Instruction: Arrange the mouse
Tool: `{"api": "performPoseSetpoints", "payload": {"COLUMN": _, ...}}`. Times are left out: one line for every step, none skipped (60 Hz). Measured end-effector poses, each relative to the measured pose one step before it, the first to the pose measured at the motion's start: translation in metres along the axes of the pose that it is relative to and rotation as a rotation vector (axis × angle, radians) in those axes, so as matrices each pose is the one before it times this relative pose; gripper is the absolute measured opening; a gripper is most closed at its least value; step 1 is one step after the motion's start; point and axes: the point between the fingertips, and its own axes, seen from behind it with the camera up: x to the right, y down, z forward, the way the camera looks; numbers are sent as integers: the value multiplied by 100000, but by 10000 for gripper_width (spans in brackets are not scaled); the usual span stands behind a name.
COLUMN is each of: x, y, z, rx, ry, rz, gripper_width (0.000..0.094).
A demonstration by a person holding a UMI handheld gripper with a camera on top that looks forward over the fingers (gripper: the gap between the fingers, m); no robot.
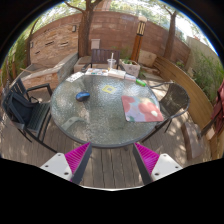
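Glass forms the top of a round patio table (pixel 95 125) with a dark metal rim, which stands on a deck of weathered wooden boards (pixel 30 160) in an outdoor courtyard. A small dark blue computer mouse (pixel 83 96) rests on the glass near the table's far-left edge, well apart from everything else on it. A flat pink and red printed sheet (pixel 142 106), bearing rounded red shapes, lies toward the table's right edge. At the far edge stand a slim pale upright object (pixel 112 62) and a light-coloured box-like container (pixel 129 68); their exact nature cannot be told. Black metal chairs surround the table: one at its left side (pixel 28 106), one at its right side (pixel 174 100), and one beyond the far edge (pixel 101 56). A brick wall (pixel 120 30) closes the courtyard behind, with a tree trunk (pixel 90 22) rising in front of it and green foliage at both sides. A wooden bench-like ledge (pixel 190 95) runs along the right of the deck. The hand-held gripper (pixel 112 156) hovers over the deck boards on the near side of the table, its two fingers with magenta pads (pixel 77 157) spread wide apart and holding nothing; the mouse lies well beyond them.
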Motion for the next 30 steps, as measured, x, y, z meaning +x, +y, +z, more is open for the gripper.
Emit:
{"api": "performPoseSetpoints", "payload": {"x": -774, "y": 115, "z": 842, "rx": 337, "ry": -914, "rz": -662, "gripper_width": 850}}
{"api": "performPoseSetpoints", "payload": {"x": -800, "y": 64, "z": 878, "rx": 418, "ry": -1015, "rz": -696, "gripper_width": 852}}
{"api": "performPoseSetpoints", "payload": {"x": -755, "y": -6, "z": 810, "rx": 586, "ry": -1063, "rz": -701, "gripper_width": 853}}
{"api": "performPoseSetpoints", "payload": {"x": -806, "y": -38, "z": 889, "rx": 719, "ry": -1038, "rz": -544, "gripper_width": 852}}
{"api": "performPoseSetpoints", "payload": {"x": -723, "y": -2049, "z": 308, "rx": -437, "ry": -617, "rz": -422, "gripper_width": 855}}
{"api": "performPoseSetpoints", "payload": {"x": -1112, "y": 770, "z": 1483, "rx": 1904, "ry": -1233, "rz": -144, "gripper_width": 856}}
{"api": "performPoseSetpoints", "payload": {"x": -677, "y": -118, "z": 827, "rx": 1403, "ry": -1251, "rz": -303, "gripper_width": 860}}
{"api": "performPoseSetpoints", "payload": {"x": -748, "y": -346, "z": 1013, "rx": 1241, "ry": -1295, "rz": -248, "gripper_width": 861}}
{"api": "performPoseSetpoints", "payload": {"x": -711, "y": -323, "z": 1041, "rx": 1012, "ry": -1249, "rz": -233, "gripper_width": 855}}
{"api": "performPoseSetpoints", "payload": {"x": -654, "y": -359, "z": 1058, "rx": 927, "ry": -1061, "rz": -106, "gripper_width": 851}}
{"api": "performPoseSetpoints", "payload": {"x": -679, "y": -409, "z": 1060, "rx": 980, "ry": -826, "rz": -12, "gripper_width": 852}}
{"api": "performPoseSetpoints", "payload": {"x": -584, "y": -424, "z": 1077, "rx": 1033, "ry": -739, "rz": 130, "gripper_width": 855}}
{"api": "performPoseSetpoints", "payload": {"x": -958, "y": -1143, "z": 1012, "rx": 592, "ry": -351, "rz": 259, "gripper_width": 853}}
{"api": "performPoseSetpoints", "payload": {"x": -551, "y": -344, "z": 1074, "rx": 989, "ry": -605, "rz": 357, "gripper_width": 852}}
{"api": "performPoseSetpoints", "payload": {"x": -478, "y": -345, "z": 1074, "rx": 748, "ry": -537, "rz": 404, "gripper_width": 851}}
{"api": "performPoseSetpoints", "payload": {"x": -463, "y": -333, "z": 1046, "rx": 470, "ry": -443, "rz": 386, "gripper_width": 851}}
{"api": "performPoseSetpoints", "payload": {"x": -477, "y": -321, "z": 990, "rx": 385, "ry": -432, "rz": 389, "gripper_width": 849}}
{"api": "performPoseSetpoints", "payload": {"x": -479, "y": -371, "z": 1040, "rx": 553, "ry": -536, "rz": 365, "gripper_width": 850}}
{"api": "performPoseSetpoints", "payload": {"x": -469, "y": -413, "z": 995, "rx": 724, "ry": -642, "rz": 374, "gripper_width": 852}}
{"api": "performPoseSetpoints", "payload": {"x": -124, "y": -694, "z": 985, "rx": 725, "ry": -704, "rz": 131, "gripper_width": 850}}
{"api": "performPoseSetpoints", "payload": {"x": -754, "y": -617, "z": 974, "rx": 380, "ry": -263, "rz": 140, "gripper_width": 853}}
{"api": "performPoseSetpoints", "payload": {"x": -485, "y": -310, "z": 957, "rx": 351, "ry": -410, "rz": -43, "gripper_width": 850}}
{"api": "performPoseSetpoints", "payload": {"x": -322, "y": -360, "z": 922, "rx": 264, "ry": -266, "rz": -156, "gripper_width": 849}}
{"api": "performPoseSetpoints", "payload": {"x": -279, "y": -295, "z": 852, "rx": 222, "ry": -108, "rz": -68, "gripper_width": 847}}
{"api": "performPoseSetpoints", "payload": {"x": -234, "y": -313, "z": 824, "rx": 224, "ry": 42, "rz": 22, "gripper_width": 850}}
{"api": "performPoseSetpoints", "payload": {"x": 249, "y": -254, "z": 937, "rx": 430, "ry": -166, "rz": 107, "gripper_width": 850}}
{"api": "performPoseSetpoints", "payload": {"x": -344, "y": -552, "z": 971, "rx": 242, "ry": -25, "rz": 212, "gripper_width": 848}}
{"api": "performPoseSetpoints", "payload": {"x": -181, "y": -328, "z": 772, "rx": 229, "ry": -49, "rz": 196, "gripper_width": 848}}
{"api": "performPoseSetpoints", "payload": {"x": -204, "y": -286, "z": 738, "rx": 67, "ry": -96, "rz": 310, "gripper_width": 848}}
{"api": "performPoseSetpoints", "payload": {"x": -194, "y": -248, "z": 738, "rx": -132, "ry": -133, "rz": 349, "gripper_width": 848}}
